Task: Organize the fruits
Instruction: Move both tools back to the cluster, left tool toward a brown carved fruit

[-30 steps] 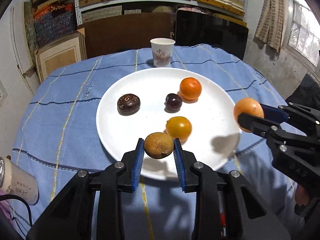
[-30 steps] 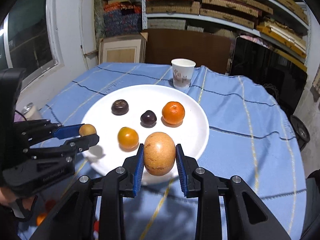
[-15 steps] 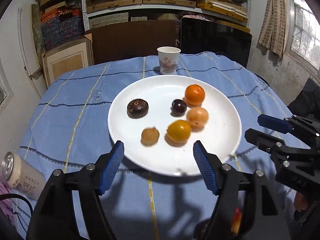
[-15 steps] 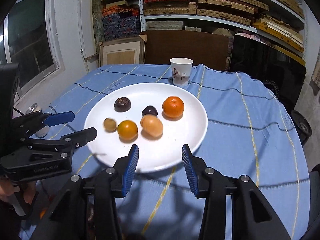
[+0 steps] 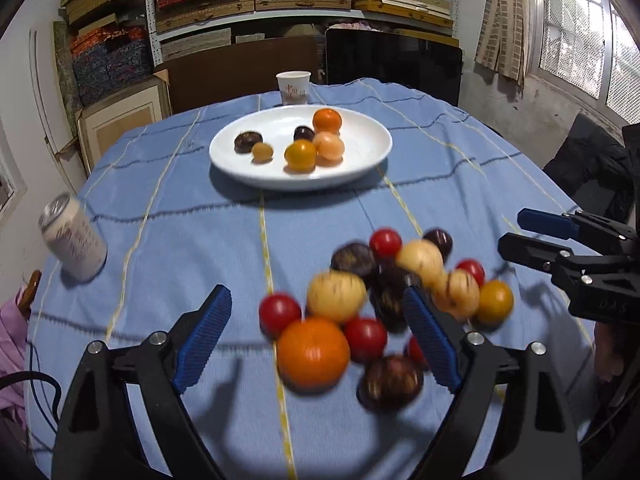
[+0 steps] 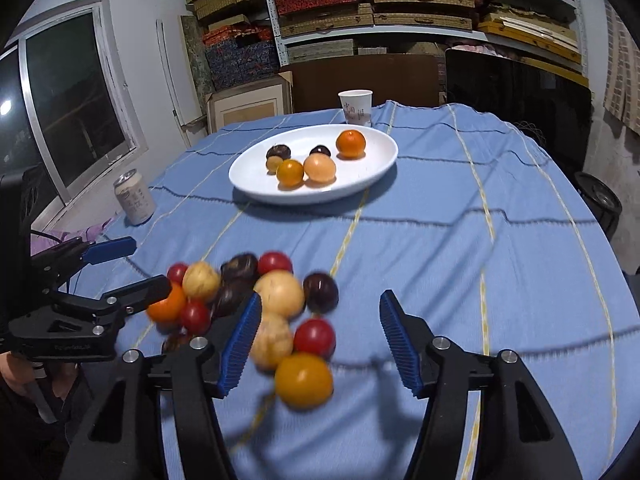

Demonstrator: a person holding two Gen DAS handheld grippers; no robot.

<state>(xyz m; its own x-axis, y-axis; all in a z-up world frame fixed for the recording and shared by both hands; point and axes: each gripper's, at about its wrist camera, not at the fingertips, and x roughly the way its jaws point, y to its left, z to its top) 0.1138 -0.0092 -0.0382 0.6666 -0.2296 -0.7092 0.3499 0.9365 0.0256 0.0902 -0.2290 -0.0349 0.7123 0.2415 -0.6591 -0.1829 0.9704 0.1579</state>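
Bare tablecloth [image 5: 312, 220] between plate [image 5: 372, 160] and loose fruit pile [image 5: 360, 300].

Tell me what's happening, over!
Left gripper and right gripper: jaws opening, nothing held. Six fruits on round white plate. Loose fruit pile waits on blue cloth. Nothing blocking.

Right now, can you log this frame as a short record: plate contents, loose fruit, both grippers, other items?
plate: six fruits on it
loose fruit: pile on the tablecloth, nearer the camera than the plate
left gripper: jaws opening, nothing gripped, above the pile
right gripper: jaws opening, nothing gripped
other items: paper cup behind the plate; can at the left
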